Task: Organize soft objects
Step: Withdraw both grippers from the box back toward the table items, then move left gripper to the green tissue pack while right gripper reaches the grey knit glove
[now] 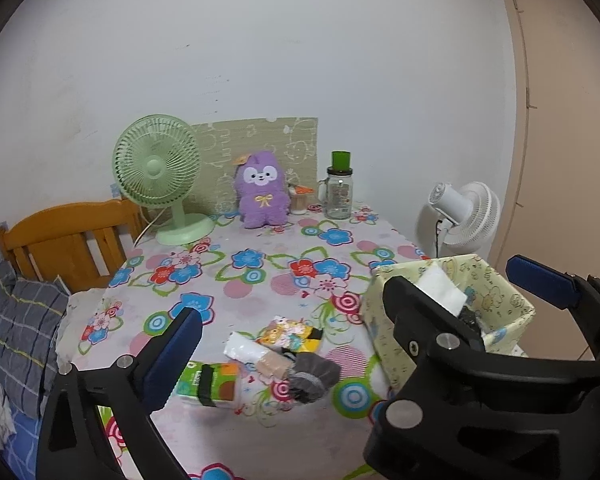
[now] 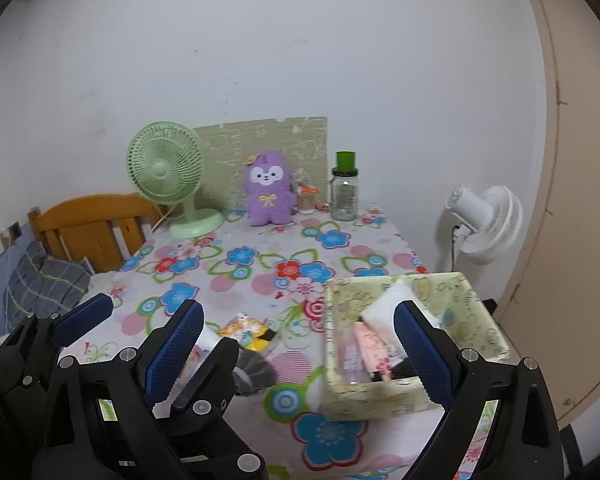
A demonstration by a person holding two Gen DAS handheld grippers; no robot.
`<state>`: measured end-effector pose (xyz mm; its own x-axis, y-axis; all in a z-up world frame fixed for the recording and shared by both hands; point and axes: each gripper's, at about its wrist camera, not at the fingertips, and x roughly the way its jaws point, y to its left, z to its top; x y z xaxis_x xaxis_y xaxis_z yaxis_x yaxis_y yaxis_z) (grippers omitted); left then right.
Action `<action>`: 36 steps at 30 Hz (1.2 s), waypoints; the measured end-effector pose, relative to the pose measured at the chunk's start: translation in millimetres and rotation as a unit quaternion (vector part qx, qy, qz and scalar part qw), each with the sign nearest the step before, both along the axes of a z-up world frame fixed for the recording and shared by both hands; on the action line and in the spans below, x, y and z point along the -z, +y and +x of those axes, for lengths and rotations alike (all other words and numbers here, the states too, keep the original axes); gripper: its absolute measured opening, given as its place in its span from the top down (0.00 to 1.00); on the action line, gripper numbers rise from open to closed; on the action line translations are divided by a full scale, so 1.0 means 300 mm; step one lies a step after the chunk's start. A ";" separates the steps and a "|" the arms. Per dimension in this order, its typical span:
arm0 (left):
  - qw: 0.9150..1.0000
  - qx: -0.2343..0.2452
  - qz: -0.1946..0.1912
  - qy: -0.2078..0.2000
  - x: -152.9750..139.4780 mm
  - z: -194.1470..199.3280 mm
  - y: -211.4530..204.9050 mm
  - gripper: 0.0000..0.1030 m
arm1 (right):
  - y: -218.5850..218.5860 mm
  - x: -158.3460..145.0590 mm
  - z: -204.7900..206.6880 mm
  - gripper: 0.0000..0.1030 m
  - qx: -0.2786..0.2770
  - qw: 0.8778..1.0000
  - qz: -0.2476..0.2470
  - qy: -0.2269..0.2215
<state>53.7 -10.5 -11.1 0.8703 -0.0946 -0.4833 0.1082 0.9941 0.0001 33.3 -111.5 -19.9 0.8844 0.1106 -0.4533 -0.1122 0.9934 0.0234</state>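
Note:
A pale yellow patterned fabric box (image 1: 516, 312) (image 2: 472, 304) stands at the table's right, holding white and pink soft packs. On the floral cloth left of it lie a white roll (image 1: 242, 348), a yellow cartoon pouch (image 1: 294, 332) (image 2: 248, 332), a beige piece (image 1: 274, 368), a grey scrunchie-like item (image 1: 314, 372) (image 2: 256, 370) and a green tissue pack (image 1: 210, 382). My left gripper (image 1: 292, 344) is open and empty above these items. My right gripper (image 2: 300, 344) is open and empty, one finger over the box.
A green desk fan (image 1: 158, 176), a purple plush toy (image 1: 262, 192) and a glass jar with a green lid (image 1: 339, 188) stand at the table's far edge. A white fan (image 1: 464, 212) is beyond the right edge. A wooden headboard (image 1: 68, 240) and pillow are left.

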 end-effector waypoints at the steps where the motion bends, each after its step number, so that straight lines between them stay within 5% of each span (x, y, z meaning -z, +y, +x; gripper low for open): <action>1: 1.000 -0.002 0.001 0.001 0.007 0.002 0.009 0.00 | 0.008 0.006 0.002 0.05 -0.002 1.000 0.000 0.000; 11: 1.000 -0.021 0.014 0.011 0.086 0.025 0.082 0.00 | 0.080 0.084 0.036 0.05 -0.022 1.000 -0.004 0.000; 36: 0.995 -0.033 0.015 0.096 0.337 0.200 0.193 0.00 | 0.185 0.341 0.231 0.05 -0.037 0.996 0.004 0.081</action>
